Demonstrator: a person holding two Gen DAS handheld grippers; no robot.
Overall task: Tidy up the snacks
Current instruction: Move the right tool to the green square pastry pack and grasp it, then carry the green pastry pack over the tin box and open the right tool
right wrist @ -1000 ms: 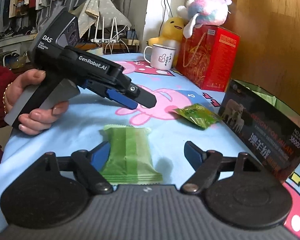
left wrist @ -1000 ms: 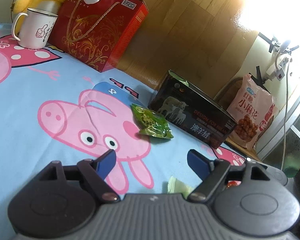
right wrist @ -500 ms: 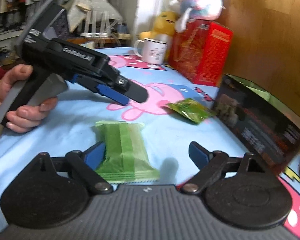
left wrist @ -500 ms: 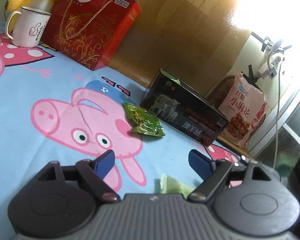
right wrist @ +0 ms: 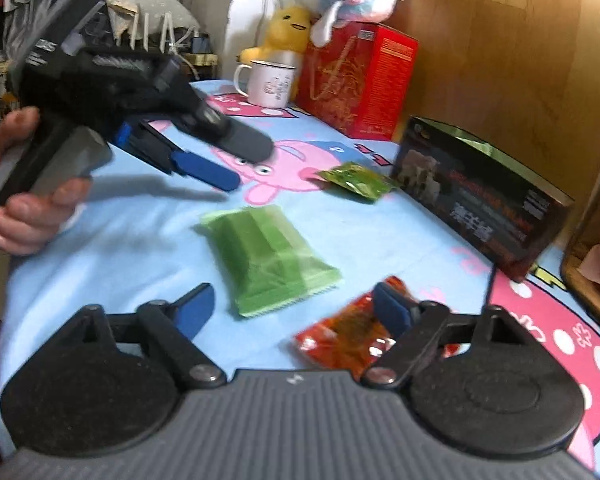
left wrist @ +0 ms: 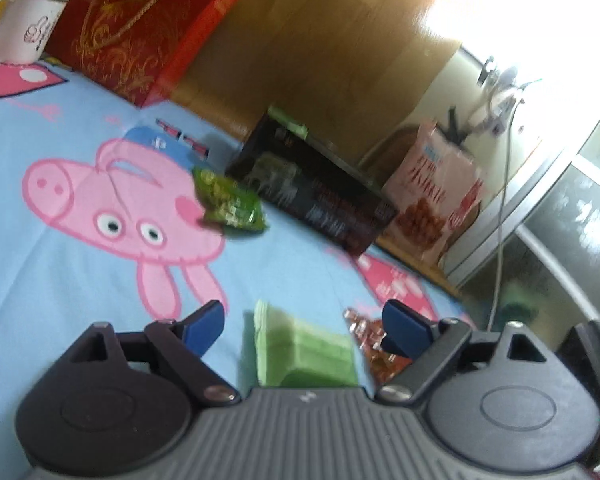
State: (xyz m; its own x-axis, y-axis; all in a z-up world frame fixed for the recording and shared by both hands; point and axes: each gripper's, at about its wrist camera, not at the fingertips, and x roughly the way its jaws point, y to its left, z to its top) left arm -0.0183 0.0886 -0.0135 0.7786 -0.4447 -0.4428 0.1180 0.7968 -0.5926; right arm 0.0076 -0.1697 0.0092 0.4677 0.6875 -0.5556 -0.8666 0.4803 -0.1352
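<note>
A light green wafer pack [right wrist: 268, 256] lies flat on the cartoon-pig cloth [right wrist: 380, 224]. A red-orange snack pack [right wrist: 348, 336] lies just right of it, partly under my right finger. My right gripper [right wrist: 296, 308] hovers just short of both; its jaws are closing and nothing is pressed between them. Farther off, a small dark green pack [right wrist: 356, 180] lies in front of an open black box [right wrist: 480, 192]. A hand carries my left gripper [right wrist: 236, 160] above the cloth. Its jaws are opening, and the wafer pack [left wrist: 300, 352] shows low between its fingers [left wrist: 204, 326], untouched.
A red gift box [right wrist: 360, 76] with plush toys on top and a white mug [right wrist: 270, 84] stand at the far end. A pink snack bag [left wrist: 436, 200] leans beyond the black box [left wrist: 312, 192]. A wooden wall runs along the right. A cable hangs at the window side.
The left gripper has tipped downward, bringing the wafer pack and the red pack into its view. The right gripper has swung right; the red pack now shows under its right finger.
</note>
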